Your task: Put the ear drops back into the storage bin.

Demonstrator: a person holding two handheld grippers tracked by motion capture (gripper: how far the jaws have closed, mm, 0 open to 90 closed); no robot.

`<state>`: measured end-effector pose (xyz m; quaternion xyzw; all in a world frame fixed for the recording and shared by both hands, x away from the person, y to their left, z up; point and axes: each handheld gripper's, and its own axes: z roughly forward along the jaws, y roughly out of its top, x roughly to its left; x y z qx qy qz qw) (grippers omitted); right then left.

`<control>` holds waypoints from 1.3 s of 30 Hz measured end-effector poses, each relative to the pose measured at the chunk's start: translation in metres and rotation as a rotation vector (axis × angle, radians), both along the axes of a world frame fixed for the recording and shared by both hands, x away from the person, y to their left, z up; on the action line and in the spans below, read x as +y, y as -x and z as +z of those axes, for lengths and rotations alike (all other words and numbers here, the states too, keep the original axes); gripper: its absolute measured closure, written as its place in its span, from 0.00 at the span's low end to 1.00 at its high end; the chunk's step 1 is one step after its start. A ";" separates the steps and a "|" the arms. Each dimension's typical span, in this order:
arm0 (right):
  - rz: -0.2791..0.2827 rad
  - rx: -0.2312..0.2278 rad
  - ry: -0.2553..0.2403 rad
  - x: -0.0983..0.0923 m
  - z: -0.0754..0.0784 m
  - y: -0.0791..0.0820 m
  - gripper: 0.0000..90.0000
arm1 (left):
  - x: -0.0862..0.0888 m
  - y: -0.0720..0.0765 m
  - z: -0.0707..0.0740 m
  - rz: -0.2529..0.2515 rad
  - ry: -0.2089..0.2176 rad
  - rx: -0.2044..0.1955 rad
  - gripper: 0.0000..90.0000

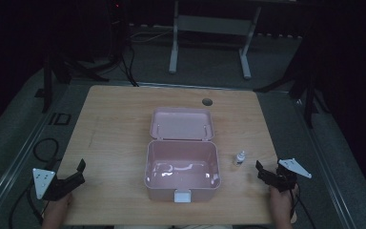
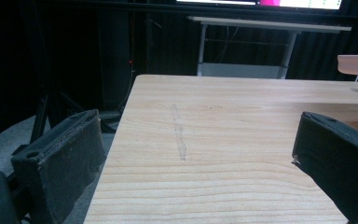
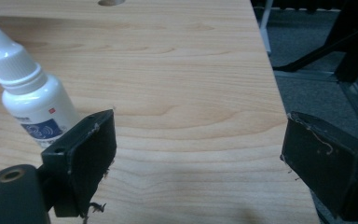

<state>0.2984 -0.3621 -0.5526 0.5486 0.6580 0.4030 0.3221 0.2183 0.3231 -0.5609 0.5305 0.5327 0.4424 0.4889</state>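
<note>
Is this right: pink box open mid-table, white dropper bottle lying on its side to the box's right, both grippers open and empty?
Not quite. The dropper bottle stands upright with its cap up, as the right gripper view shows. The rest holds: pink box open mid-table, bottle to its right, left gripper and right gripper open and empty.

Wooden table [image 2: 223, 116] runs under and ahead of the left gripper [image 2: 191, 140] jaws, with a faint grey streak [image 2: 179, 135] between them. White-legged desk frame [image 2: 242, 46] beyond the far edge. Round cable hole [image 3: 111, 2] far ahead of the right gripper [image 3: 198, 140] jaws, grey floor [image 3: 317, 79] past its right-hand jaw.
</note>
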 end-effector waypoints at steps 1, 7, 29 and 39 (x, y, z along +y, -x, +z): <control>0.009 0.005 0.000 0.000 0.000 0.000 0.11 | 0.000 0.000 0.000 0.000 -0.001 -0.001 0.02; 0.058 0.020 0.020 0.003 0.000 -0.003 0.11 | 0.000 0.000 0.000 -0.002 -0.002 0.000 0.02; 0.283 0.383 0.126 0.011 0.019 -0.014 0.11 | 0.000 0.000 0.000 -0.010 0.000 -0.001 0.02; 0.312 0.578 0.198 0.017 0.035 -0.019 0.11 | 0.000 0.000 0.000 -0.013 0.001 0.002 0.02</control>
